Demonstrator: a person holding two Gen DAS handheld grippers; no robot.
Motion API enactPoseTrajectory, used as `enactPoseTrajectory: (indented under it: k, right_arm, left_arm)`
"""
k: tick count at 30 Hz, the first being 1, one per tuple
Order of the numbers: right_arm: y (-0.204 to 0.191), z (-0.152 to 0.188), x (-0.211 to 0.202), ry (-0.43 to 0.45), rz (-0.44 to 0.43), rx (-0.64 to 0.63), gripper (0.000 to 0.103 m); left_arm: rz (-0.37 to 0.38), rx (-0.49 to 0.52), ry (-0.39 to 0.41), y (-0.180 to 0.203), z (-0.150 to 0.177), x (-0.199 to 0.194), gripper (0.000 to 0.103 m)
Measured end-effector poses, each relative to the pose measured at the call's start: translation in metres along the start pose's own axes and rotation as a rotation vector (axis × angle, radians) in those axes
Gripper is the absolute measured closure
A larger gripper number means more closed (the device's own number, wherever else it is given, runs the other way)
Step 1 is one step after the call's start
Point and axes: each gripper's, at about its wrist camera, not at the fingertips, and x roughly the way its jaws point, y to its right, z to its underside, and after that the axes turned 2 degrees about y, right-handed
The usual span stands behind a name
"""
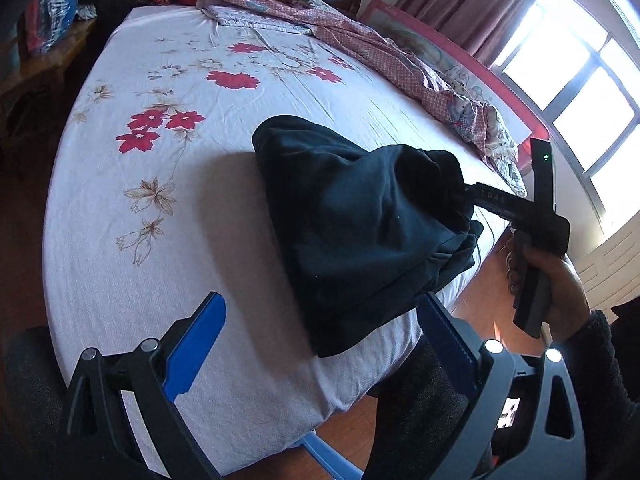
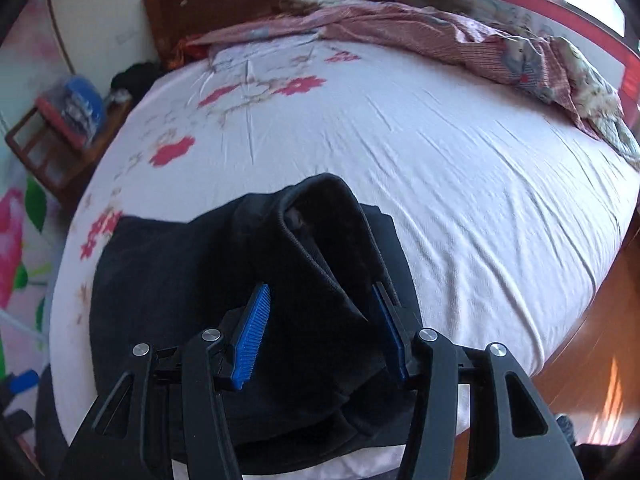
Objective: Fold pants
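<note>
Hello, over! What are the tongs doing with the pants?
Left tongs open, empty. Right tongs clamped on black pants, lifting one end off the bed. Crumpled quilt far off, not in the way.

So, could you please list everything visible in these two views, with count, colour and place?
pants: one, black, near bed edge, one end lifted
bed sheet: one, white with red flowers, covering the bed
quilt: one, pink patterned, bunched along the far side
headboard: one, brown wood, head of bed
side table: one, brown, beside the bed
window: one, bright, right
left gripper: blue pads, open, empty
right gripper: blue pads, shut on pants
hand: one, holding right gripper
</note>
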Motion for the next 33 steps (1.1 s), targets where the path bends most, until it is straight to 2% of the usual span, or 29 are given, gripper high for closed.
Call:
enactPoseTrajectory:
  k: [2,3,4,5,8,14,16,18,19,20,21,23,24,26,28,29,30,32,33]
  right_arm:
    - [0.006,-0.001,0.006,-0.058,-0.071,-0.036,0.055]
    - [0.008,0.000,0.005,-0.064,-0.061,-0.060,0.065]
    - [0.011,0.000,0.002,-0.078,-0.063,-0.078,0.086]
    - [0.016,0.001,-0.003,-0.086,-0.082,-0.073,0.093]
    - [0.021,0.002,-0.026,-0.075,-0.114,-0.073,0.099]
    - [0.042,0.013,-0.063,-0.061,-0.145,-0.021,0.099]
    - [0.053,0.024,-0.057,-0.082,-0.134,0.010,0.099]
    - [0.064,0.038,-0.033,-0.130,-0.101,0.032,0.099]
    - [0.071,0.046,-0.019,-0.129,-0.113,0.060,0.096]
    - [0.079,0.053,-0.007,-0.120,-0.115,0.126,0.084]
    - [0.085,0.057,0.002,-0.121,-0.134,0.185,0.079]
    - [0.091,0.062,0.002,-0.101,-0.116,0.245,0.061]
    - [0.092,0.063,-0.004,-0.098,-0.104,0.259,0.061]
    - [0.096,0.064,-0.020,-0.094,-0.073,0.323,0.061]
    - [0.093,0.059,-0.045,-0.017,-0.019,0.335,0.061]
    - [0.088,0.054,-0.056,0.028,-0.033,0.327,0.061]
    - [0.081,0.048,-0.062,0.062,-0.057,0.311,0.061]
    - [0.059,0.032,-0.067,0.138,-0.129,0.244,0.061]
    - [0.048,0.024,-0.061,0.157,-0.117,0.212,0.061]
  left_arm:
    - [0.006,-0.030,-0.004,-0.004,-0.002,0.000,0.006]
    - [0.005,-0.041,-0.004,-0.005,-0.003,0.000,0.006]
    - [0.002,-0.052,0.000,-0.008,-0.004,0.001,0.006]
    - [-0.001,-0.060,0.002,-0.009,-0.005,0.000,0.006]
    - [-0.011,-0.085,0.000,-0.014,-0.010,0.002,0.006]
    - [-0.015,-0.042,0.014,-0.007,-0.025,0.001,0.005]
    - [-0.003,0.003,0.003,-0.001,-0.030,0.004,0.005]
    - [0.039,0.086,-0.037,0.009,-0.032,0.017,0.004]
    - [0.061,0.140,-0.049,0.017,-0.033,0.026,0.004]
    - [0.079,0.191,-0.053,0.025,-0.035,0.034,0.004]
    - [0.097,0.254,-0.044,0.036,-0.038,0.046,0.004]
    - [0.087,0.333,0.002,0.056,-0.044,0.066,0.004]
    - [0.081,0.357,0.008,0.065,-0.048,0.077,0.004]
    - [0.119,0.364,-0.019,0.078,-0.053,0.100,0.004]
    - [0.130,0.347,-0.108,0.086,-0.047,0.124,0.004]
    - [0.164,0.363,-0.162,0.091,-0.038,0.134,0.004]
    - [0.161,0.400,-0.173,0.096,-0.027,0.137,0.004]
    - [0.103,0.521,-0.153,0.108,-0.005,0.141,0.002]
    - [0.065,0.592,-0.144,0.114,0.007,0.142,0.002]
